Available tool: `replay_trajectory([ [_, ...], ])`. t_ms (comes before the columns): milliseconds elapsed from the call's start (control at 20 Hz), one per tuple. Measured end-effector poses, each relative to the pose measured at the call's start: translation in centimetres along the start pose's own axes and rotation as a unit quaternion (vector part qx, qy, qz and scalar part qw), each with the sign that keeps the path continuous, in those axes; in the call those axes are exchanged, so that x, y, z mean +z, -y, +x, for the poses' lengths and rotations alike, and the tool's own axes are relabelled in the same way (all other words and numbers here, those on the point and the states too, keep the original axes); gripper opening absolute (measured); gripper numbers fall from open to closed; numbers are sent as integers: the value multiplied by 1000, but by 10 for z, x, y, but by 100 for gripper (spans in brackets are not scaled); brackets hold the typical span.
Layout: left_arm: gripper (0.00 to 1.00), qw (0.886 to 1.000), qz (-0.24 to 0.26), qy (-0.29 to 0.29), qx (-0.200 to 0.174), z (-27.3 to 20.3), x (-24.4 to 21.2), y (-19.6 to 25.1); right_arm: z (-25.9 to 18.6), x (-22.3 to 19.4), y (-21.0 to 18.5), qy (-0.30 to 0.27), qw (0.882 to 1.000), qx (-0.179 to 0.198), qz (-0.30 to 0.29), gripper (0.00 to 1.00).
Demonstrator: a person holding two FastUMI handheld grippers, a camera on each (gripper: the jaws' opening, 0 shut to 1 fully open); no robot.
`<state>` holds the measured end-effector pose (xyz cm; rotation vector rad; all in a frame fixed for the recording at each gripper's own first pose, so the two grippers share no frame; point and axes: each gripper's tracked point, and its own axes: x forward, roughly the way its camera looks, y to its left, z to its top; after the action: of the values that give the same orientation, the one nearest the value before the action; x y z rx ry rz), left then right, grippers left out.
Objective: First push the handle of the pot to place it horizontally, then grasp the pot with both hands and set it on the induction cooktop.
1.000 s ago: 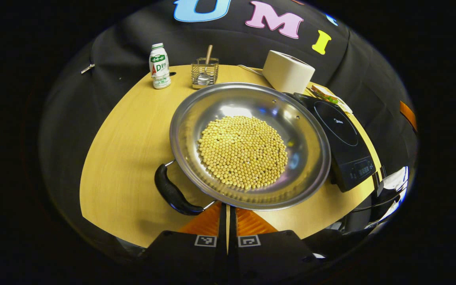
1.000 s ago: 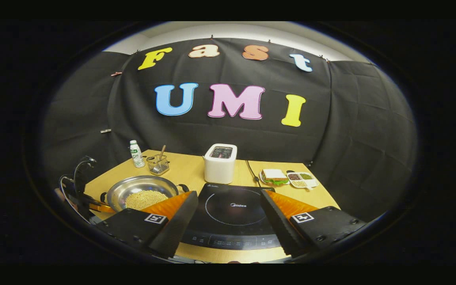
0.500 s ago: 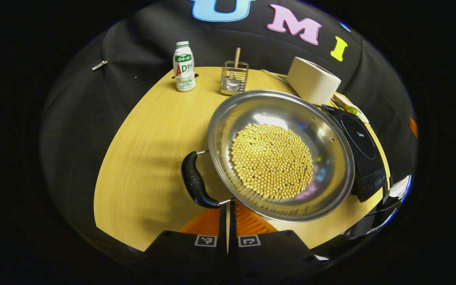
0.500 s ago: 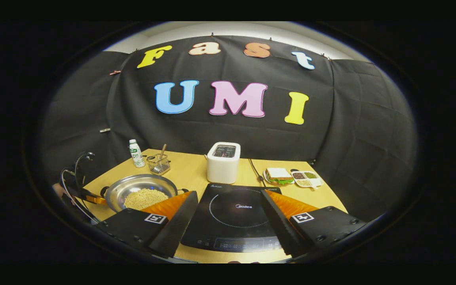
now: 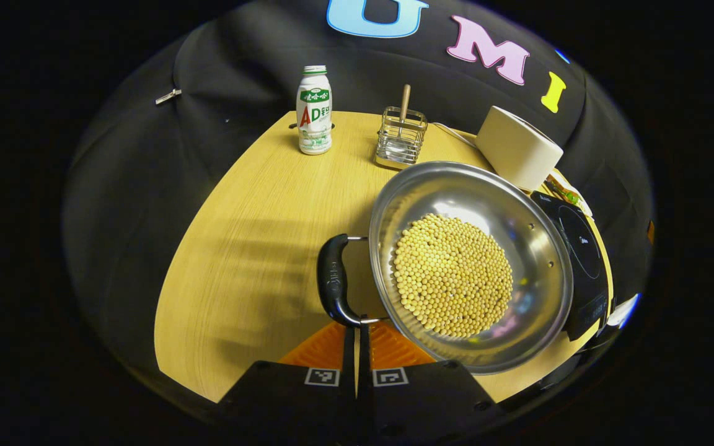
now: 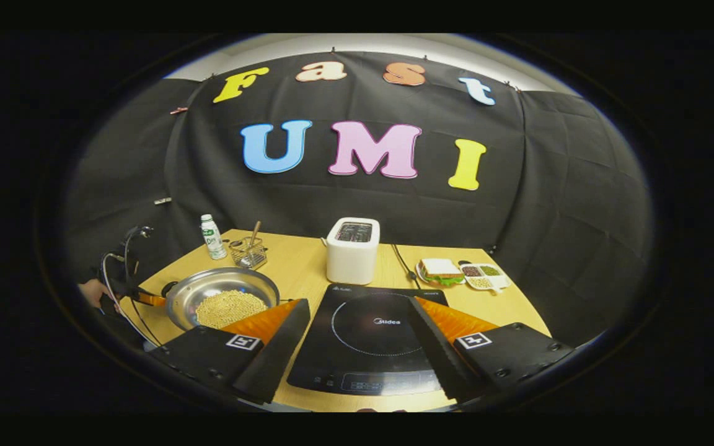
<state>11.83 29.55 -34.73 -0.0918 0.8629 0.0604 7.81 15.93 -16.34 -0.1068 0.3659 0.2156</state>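
Note:
A steel pot [image 5: 456, 186] full of yellow beans [image 5: 453, 274] sits on the wooden table, left of the black induction cooktop [image 5: 582, 248]. Its black side handle [image 5: 332, 282] points toward the table's left side. My left gripper [image 5: 357, 324] is shut, with its tips against the near end of that handle. In the right gripper view, my right gripper [image 6: 357, 331] hangs open above the cooktop [image 6: 375, 328] with nothing between its fingers. Off to the left there I see the pot [image 6: 233, 275] and the left gripper [image 6: 146, 299], held by a hand [image 6: 92, 291].
A white bottle [image 5: 314, 111], a wire basket [image 5: 401, 133] with a wooden-handled utensil and a white toaster [image 5: 518, 145] stand along the table's far side. A sandwich plate [image 6: 440, 271] and a small tray of beans [image 6: 482, 276] lie behind the cooktop on the right.
The pot has turned: its handle swung from the near-left round to the left side, with the shut left gripper against it. The right gripper stayed open over the cooktop, drifting slightly.

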Motion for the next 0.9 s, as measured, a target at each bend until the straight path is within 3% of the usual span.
replay_trajectory([
  [300,5,1000,-16,11,1,11,17,-12,8,-10,-10,-14,1000,4,10,98],
  [650,3,998,-20,56,37,-29,25,-30,26,-33,-39,-59,997,31,40,99],
  [700,9,997,-20,69,43,-37,31,-33,31,-36,-45,-64,996,36,44,99],
  [900,80,992,-18,110,53,-52,54,-44,50,-51,-75,-110,989,80,59,94],
])
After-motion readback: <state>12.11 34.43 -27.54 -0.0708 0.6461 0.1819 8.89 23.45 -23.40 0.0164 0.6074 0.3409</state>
